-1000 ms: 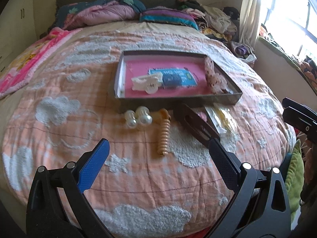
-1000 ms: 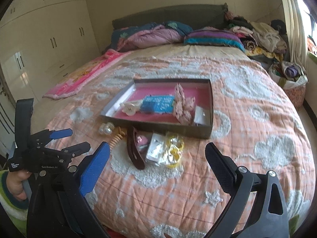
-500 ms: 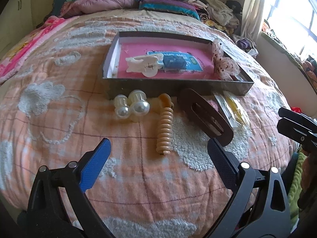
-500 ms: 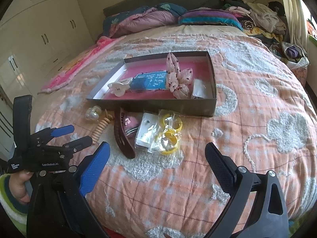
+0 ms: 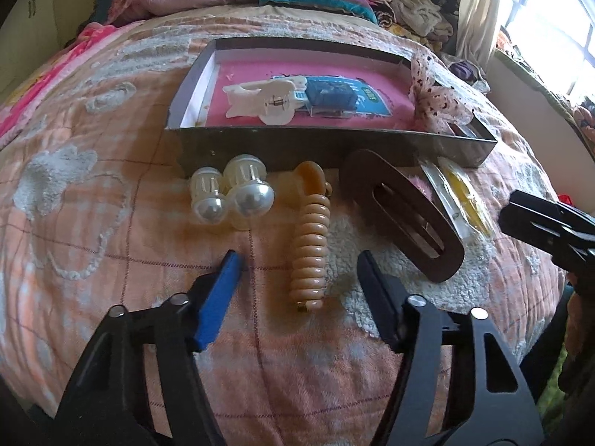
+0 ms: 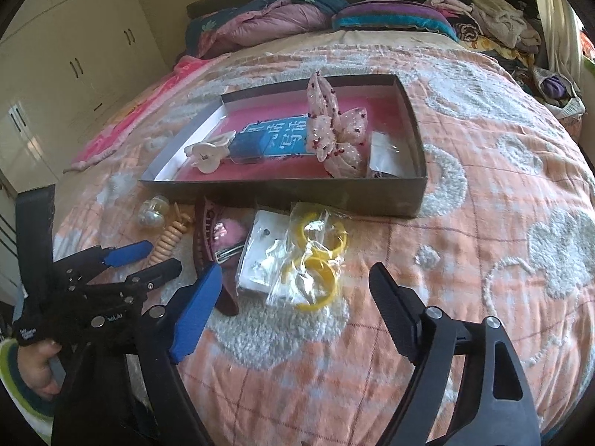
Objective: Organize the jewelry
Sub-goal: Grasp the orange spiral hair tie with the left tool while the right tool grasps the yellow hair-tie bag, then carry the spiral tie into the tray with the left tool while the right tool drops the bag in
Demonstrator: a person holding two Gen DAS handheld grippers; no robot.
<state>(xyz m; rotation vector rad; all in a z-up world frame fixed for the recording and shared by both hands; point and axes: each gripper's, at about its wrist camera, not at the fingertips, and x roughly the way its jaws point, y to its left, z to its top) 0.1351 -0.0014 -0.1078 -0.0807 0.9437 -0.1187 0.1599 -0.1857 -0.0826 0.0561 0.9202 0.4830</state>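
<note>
We see a shallow dark cardboard box with a pink floor [image 5: 260, 145] lying on a bed covered by a peach quilt with white fluffy clouds [image 5: 93, 223]. Inside it rest a cream plastic claw clip [image 5: 260, 100], a blue printed packet [image 5: 334, 96] and a pink spotted fabric bow [image 6: 334, 137]. Along the box's near wall, on the quilt, lie two pearl-topped clear hair clips [image 5: 230, 193], a tan ridged spiral hair clip [image 5: 310, 238], a dark brown oval barrette [image 5: 405, 215] and a clear plastic bag of yellow rings [image 6: 316, 260], with a white card [image 6: 260, 256] just beside it.

The left hand-held gripper [image 5: 297, 264] has its jaws apart and closing; the near end of the spiral clip lies between them, and the pads do not touch it. The right hand-held gripper [image 6: 293, 282] is also apart and closing, with the bag of rings ahead of its jaws, untouched.
</note>
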